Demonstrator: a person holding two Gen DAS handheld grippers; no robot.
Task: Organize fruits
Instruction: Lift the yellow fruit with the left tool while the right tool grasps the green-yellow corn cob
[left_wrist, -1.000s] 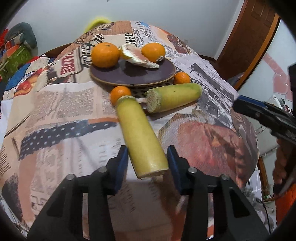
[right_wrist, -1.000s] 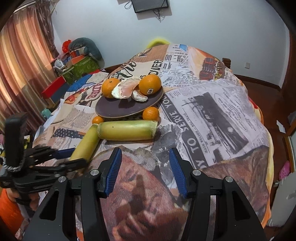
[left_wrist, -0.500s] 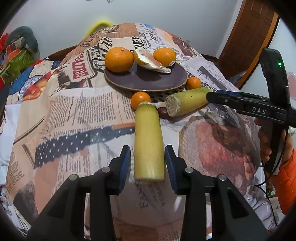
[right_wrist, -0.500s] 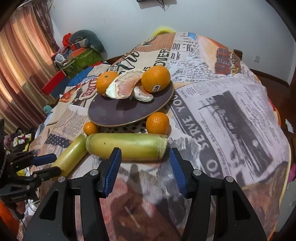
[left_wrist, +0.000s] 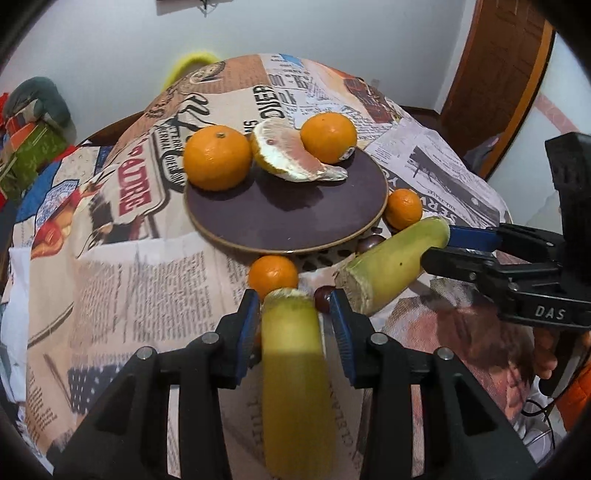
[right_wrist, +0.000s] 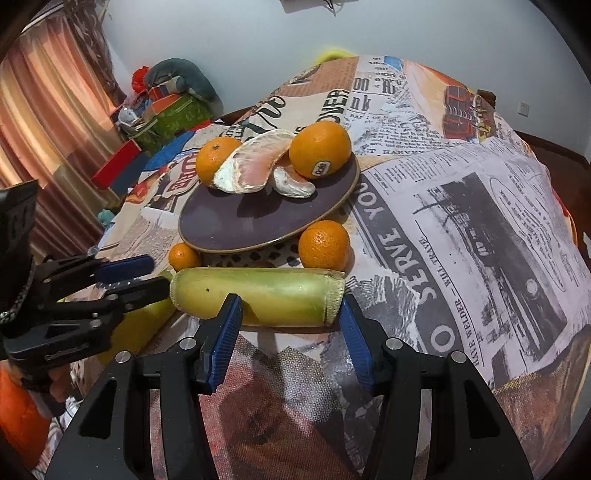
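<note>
Two yellow-green sugarcane pieces lie on the newspaper-print tablecloth. My left gripper (left_wrist: 293, 308) is open, its jaws on either side of the near piece (left_wrist: 295, 373), which runs lengthwise between them. My right gripper (right_wrist: 290, 308) is open, just in front of the other piece (right_wrist: 258, 295), which lies crosswise; this piece also shows in the left wrist view (left_wrist: 395, 258). A dark plate (right_wrist: 258, 221) behind holds two oranges (right_wrist: 319, 147) and peeled pomelo segments (right_wrist: 255, 166). Two small tangerines (right_wrist: 323, 243) sit beside the plate's rim.
A small dark chestnut-like thing (left_wrist: 323, 295) lies between the two cane pieces. Clutter and curtains (right_wrist: 55, 110) stand off the table's left side. A wooden door (left_wrist: 495, 74) is at the right.
Both grippers have moved forward. The left one now straddles the near cane piece farther along its length; the right one has come up close to the crosswise piece.
</note>
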